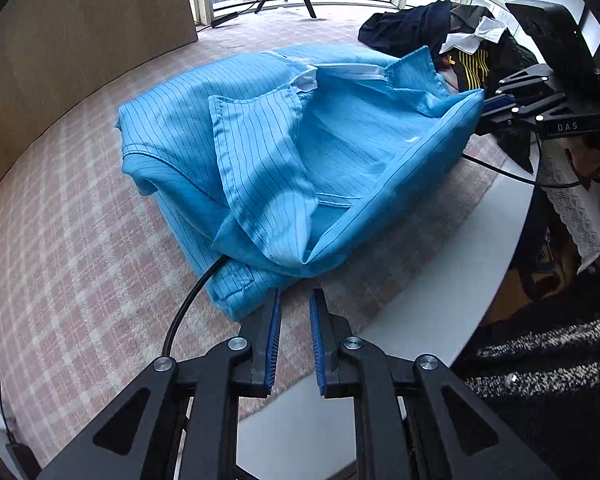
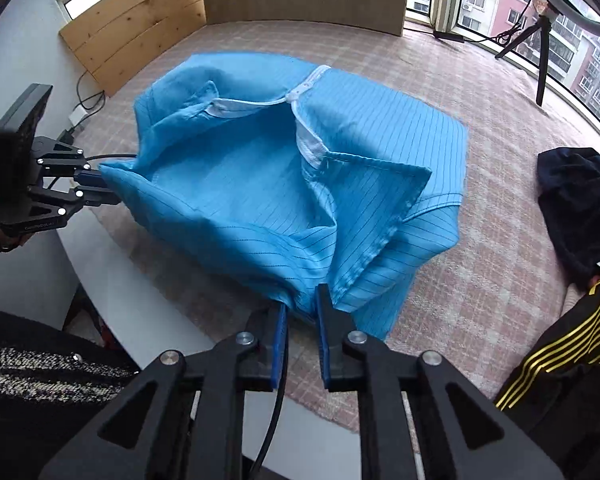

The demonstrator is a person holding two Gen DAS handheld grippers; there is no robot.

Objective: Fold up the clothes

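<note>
Lying half-folded at the counter's [image 1: 440,304] centre, the blue striped garment [image 1: 260,152] has its near edge doubled over, judging by the raised fold. Both left tongs [image 1: 295,300] and right tongs [image 2: 302,300] stand narrowly parted, pressing nothing. Only the right view shows dark clothes [image 2: 572,200] at three o'clock.

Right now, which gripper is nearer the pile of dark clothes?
Right. The right gripper is at the corner of the blue shirt nearest the pile of dark clothes; the left gripper is at the far corner, across the shirt.
</note>
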